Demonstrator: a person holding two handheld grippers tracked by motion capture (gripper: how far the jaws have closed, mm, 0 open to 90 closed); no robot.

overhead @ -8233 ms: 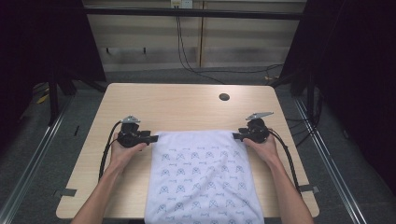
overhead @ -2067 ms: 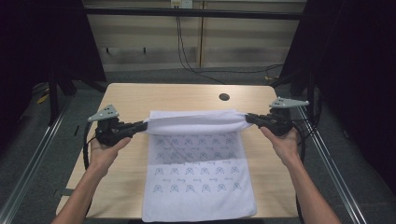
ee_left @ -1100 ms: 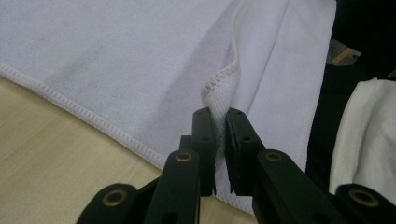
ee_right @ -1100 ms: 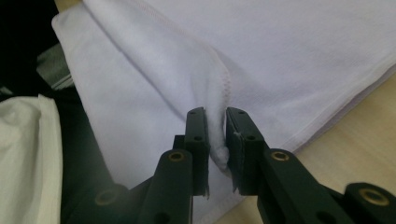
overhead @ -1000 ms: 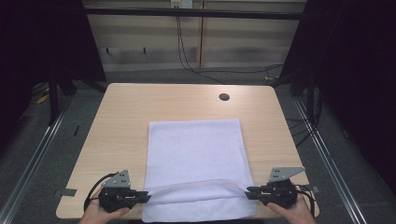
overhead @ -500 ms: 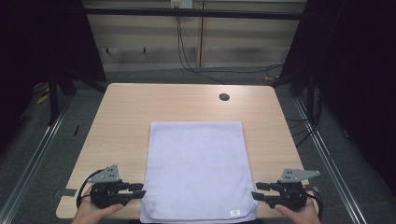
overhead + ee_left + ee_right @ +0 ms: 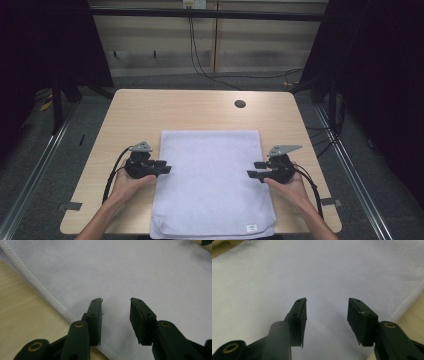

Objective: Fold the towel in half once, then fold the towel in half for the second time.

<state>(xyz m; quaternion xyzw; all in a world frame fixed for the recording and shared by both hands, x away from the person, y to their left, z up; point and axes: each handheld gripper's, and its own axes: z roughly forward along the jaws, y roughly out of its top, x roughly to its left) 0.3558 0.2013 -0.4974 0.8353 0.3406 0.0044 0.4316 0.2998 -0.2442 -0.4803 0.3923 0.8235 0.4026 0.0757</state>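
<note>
- The left hand-held gripper [image 7: 164, 169] has just been opening; its jaws gape with nothing between them, tips over the left hem of the folded white towel [image 7: 212, 180].
- The right hand-held gripper [image 7: 254, 172] likewise has just been opening, empty, over the right hem.
- The towel lies flat on the worktop [image 7: 130, 115], reaching its near edge.

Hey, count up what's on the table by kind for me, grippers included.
Black grippers: 2, the left gripper and the right gripper
White folded towel: 1
Total: 3
</note>
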